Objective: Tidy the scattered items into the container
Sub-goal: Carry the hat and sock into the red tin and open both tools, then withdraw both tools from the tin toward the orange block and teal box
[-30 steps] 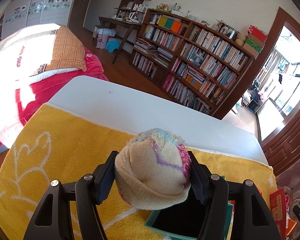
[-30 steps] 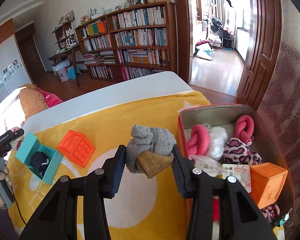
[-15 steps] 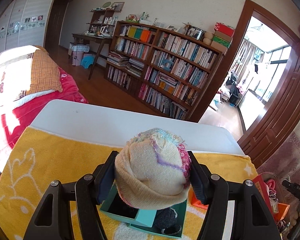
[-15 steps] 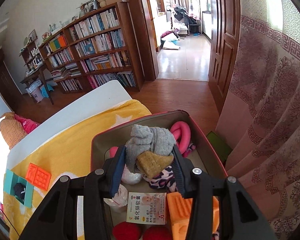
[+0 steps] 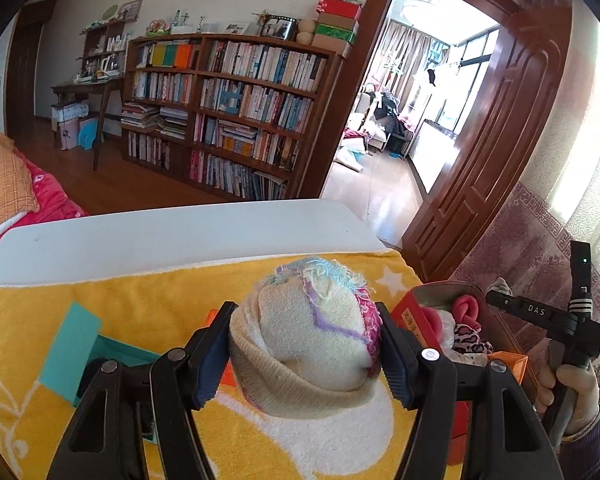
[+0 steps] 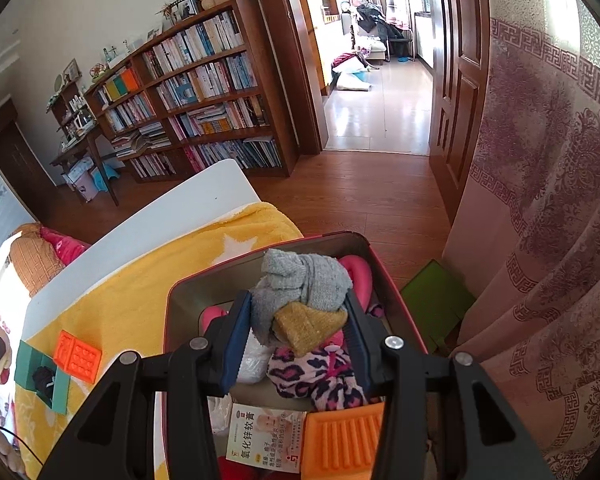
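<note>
Right gripper [image 6: 298,322] clamps a grey-and-mustard sock bundle [image 6: 304,296] directly over the red storage box [image 6: 180,300], already well filled. Left gripper [image 5: 306,344] grips a cream sock ball [image 5: 306,340], left of the box. Orange block [image 6: 78,356] and teal box [image 6: 40,376] remain on the yellow towel [image 6: 148,280].

My left wrist camera: close over yellow towel [image 5: 100,292], tilted down, facing bookcase [image 5: 228,112] and doorway. My right wrist camera: close above red container [image 6: 384,276], tilted down steeper. Shared: towel, container [image 5: 412,320], bookcase [image 6: 188,92], white table [image 5: 172,236].
</note>
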Available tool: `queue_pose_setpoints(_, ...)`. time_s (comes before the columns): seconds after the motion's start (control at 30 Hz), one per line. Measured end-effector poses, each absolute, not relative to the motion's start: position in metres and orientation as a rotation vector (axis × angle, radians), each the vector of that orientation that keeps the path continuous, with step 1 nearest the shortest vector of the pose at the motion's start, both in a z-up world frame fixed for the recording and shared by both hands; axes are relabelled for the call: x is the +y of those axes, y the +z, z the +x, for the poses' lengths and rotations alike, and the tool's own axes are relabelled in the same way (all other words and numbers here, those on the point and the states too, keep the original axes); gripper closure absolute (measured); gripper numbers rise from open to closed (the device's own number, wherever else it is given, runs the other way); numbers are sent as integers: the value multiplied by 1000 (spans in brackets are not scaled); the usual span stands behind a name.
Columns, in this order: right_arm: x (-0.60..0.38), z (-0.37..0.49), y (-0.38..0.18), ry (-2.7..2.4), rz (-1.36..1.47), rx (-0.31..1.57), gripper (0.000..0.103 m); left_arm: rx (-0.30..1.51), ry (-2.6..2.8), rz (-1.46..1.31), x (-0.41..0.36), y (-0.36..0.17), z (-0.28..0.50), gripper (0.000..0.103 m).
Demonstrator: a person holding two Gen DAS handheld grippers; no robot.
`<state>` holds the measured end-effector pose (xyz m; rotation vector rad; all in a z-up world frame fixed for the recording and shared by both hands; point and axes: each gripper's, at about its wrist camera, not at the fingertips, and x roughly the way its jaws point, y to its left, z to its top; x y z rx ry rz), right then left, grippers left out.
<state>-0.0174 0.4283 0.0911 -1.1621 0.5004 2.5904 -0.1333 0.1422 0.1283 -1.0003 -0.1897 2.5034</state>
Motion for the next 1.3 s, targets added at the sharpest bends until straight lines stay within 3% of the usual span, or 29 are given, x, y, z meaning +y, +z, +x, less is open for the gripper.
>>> queue_pose_setpoints(0.33,446,-22,102,2662,-1161,524,54,-126,2370,-1017,252,130,-131,36)
queue_pose_setpoints(0.43,450,-21,104,2684,-1164,553,48,-132,2336,-1031,279,128,-133,35)
queue_pose_setpoints(0.57,457,-6,111,2688,-1097,630,30,-179,2244,-1096,315,117,-151,35)
queue_pose_setpoints(0.67,461,6,117,2706,-1062,654,30,-184,2183,-1141,341,106,-157,35)
queue_pose_setpoints(0.73,462,16,121,2710,-1039,660,29,-178,2164,-1157,352,101,-156,28)
queue_pose_setpoints(0.77,463,22,122,2712,-1027,673,29,-184,2166,-1159,354,99,-156,21)
queue_pose_setpoints(1.3,455,57,121,2727,-989,765,27,-203,2286,-1171,297,100,-143,20)
